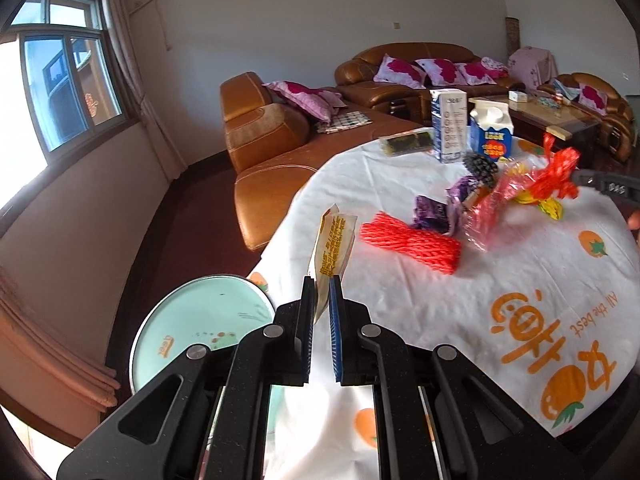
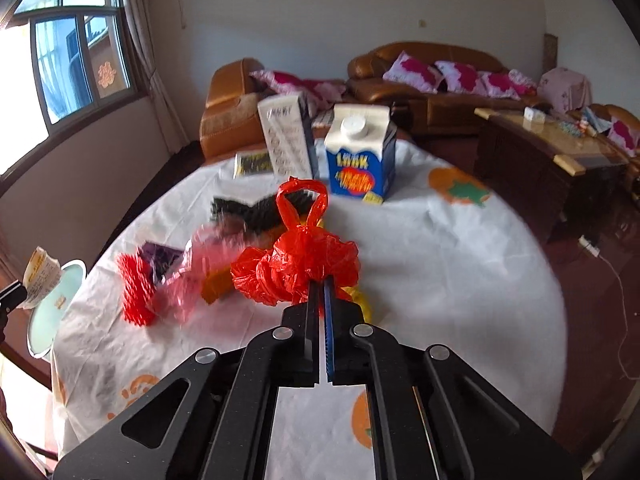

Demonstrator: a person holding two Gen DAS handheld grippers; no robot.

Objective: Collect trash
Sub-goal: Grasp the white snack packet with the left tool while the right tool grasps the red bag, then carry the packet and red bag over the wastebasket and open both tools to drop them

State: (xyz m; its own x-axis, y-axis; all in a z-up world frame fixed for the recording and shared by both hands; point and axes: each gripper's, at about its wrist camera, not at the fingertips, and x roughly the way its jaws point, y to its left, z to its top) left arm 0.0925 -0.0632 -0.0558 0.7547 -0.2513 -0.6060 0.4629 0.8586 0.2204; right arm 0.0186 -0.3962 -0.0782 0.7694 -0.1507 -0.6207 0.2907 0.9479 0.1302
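Nearest in the left wrist view, the left gripper (image 1: 321, 280) has its jaws closed to a thin gap on the bottom edge of a white paper wrapper (image 1: 333, 242) printed with yellow text, whose long axis stands nearly upright, tip pointing up and away over the near left edge of the table (image 1: 420, 320); just left of it sits a pale green round bin lid (image 1: 200, 316). In the right wrist view, the right gripper (image 2: 321, 280) is pinched almost shut on a crumpled red plastic bag (image 2: 298, 262), lifted above the cloth with its handle loop pointing up and far. Left of it lie a red foam net sleeve (image 2: 138, 292), long axis running left-right in the left view, and a purple wrapper (image 2: 160, 260). Farther back stand a blue milk carton (image 2: 360, 160) and a tall white carton (image 2: 286, 136), both upright
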